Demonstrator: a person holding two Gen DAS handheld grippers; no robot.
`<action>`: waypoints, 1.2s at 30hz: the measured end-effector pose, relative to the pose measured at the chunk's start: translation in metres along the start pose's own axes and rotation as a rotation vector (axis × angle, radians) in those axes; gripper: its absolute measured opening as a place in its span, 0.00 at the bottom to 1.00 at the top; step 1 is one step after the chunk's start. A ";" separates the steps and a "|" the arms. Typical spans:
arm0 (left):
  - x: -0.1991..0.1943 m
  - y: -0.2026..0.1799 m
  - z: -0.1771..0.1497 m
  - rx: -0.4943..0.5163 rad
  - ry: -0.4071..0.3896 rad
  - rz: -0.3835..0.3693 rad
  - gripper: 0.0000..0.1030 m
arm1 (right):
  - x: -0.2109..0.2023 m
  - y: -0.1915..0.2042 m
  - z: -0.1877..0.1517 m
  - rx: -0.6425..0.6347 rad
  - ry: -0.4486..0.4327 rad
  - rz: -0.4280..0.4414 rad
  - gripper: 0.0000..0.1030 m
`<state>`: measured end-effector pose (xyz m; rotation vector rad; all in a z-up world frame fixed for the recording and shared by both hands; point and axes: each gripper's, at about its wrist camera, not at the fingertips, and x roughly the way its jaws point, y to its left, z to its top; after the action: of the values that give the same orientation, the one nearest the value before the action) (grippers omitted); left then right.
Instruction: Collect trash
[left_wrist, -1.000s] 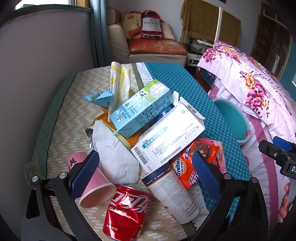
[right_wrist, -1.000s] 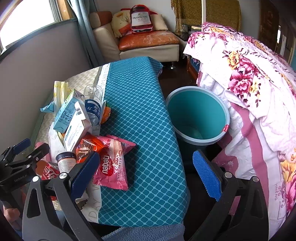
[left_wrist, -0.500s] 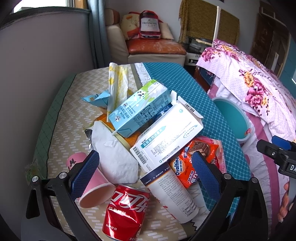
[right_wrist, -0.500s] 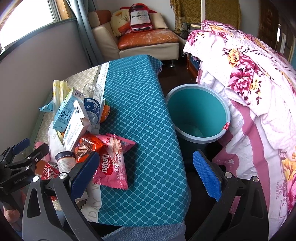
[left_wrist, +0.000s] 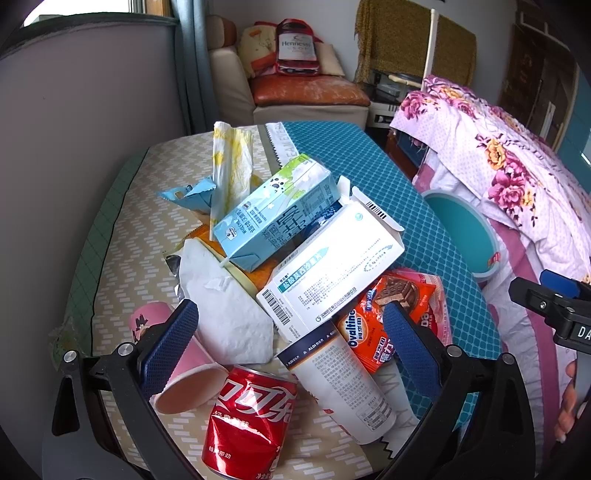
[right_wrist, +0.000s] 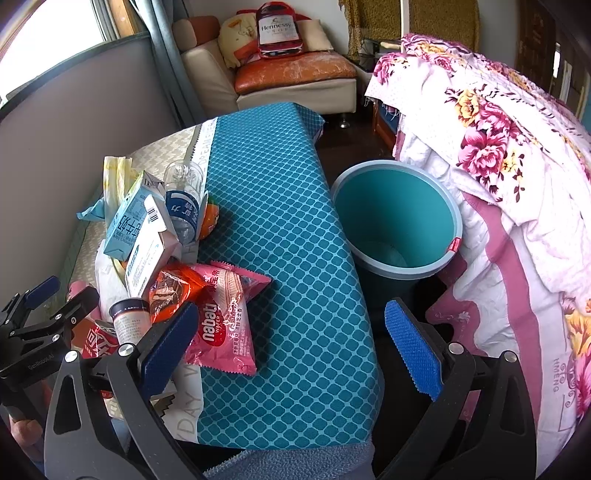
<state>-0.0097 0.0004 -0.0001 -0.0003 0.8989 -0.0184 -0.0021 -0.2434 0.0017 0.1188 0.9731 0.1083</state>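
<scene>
Two gaping claws (left_wrist: 288, 350) (right_wrist: 295, 347); crumpled foil wrappers (right_wrist: 225, 317), round teal bin (right_wrist: 397, 218)

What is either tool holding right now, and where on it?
Nothing: the left tool and right tool are both open and empty.

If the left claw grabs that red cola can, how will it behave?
The can lies on its side, so a nudge would probably roll it. Its wall looks dented, suggesting it is empty, light and easily crushed. The pink cup beside it may shift too.
</scene>
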 end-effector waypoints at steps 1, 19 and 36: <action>0.000 0.000 0.000 0.001 -0.001 -0.001 0.97 | 0.000 0.001 0.000 0.000 0.001 0.000 0.94; 0.000 -0.004 -0.004 -0.005 0.000 -0.008 0.97 | 0.001 0.006 0.000 0.001 0.022 0.019 0.94; 0.000 0.050 -0.003 -0.085 0.086 -0.033 0.97 | 0.017 0.068 0.003 -0.106 0.182 0.167 0.94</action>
<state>-0.0111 0.0508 -0.0029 -0.0939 0.9855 -0.0112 0.0073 -0.1740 0.0001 0.0935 1.1359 0.3284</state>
